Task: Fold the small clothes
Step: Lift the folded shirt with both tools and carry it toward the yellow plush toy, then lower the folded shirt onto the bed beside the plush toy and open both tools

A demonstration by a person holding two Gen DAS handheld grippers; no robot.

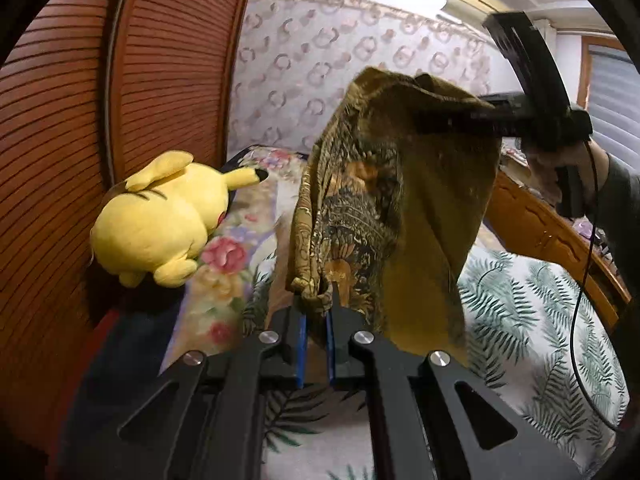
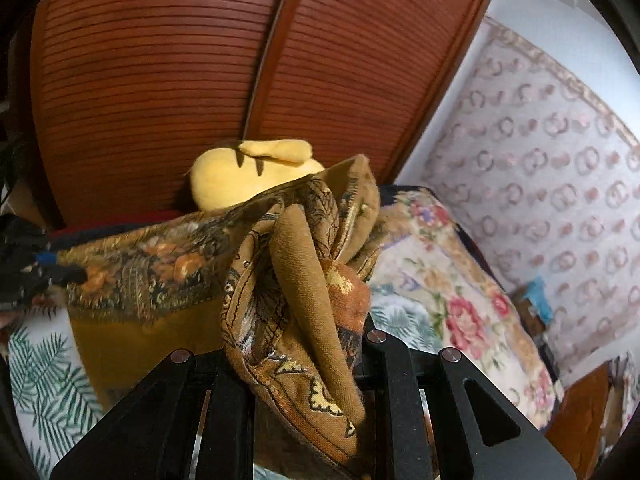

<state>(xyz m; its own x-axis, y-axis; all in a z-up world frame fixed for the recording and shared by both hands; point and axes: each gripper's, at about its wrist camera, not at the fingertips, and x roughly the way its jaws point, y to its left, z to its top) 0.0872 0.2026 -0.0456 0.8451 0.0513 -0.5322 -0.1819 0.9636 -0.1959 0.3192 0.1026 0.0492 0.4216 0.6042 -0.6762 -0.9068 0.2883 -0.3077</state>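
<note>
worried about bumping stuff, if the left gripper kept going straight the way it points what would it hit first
Probably the brown patterned cloth it already grips, hanging right ahead of the left gripper. Past it lies the floral bedding; the yellow plush toy sits off to the left. Depth is unclear.

This is a bedroom in a home. A bed (image 1: 532, 312) with a fern-print sheet takes up most of the space, and a floral pillow (image 2: 452, 280) lies at its head. A yellow plush toy (image 1: 160, 216) sits at the bed's edge against a louvred wooden wardrobe door (image 1: 168, 80). Ring-patterned wallpaper (image 1: 360, 64) covers the wall, an air conditioner (image 1: 472, 0) hangs near the ceiling, and a carved wooden bed frame (image 1: 552, 236) borders the bed's far side.
</note>
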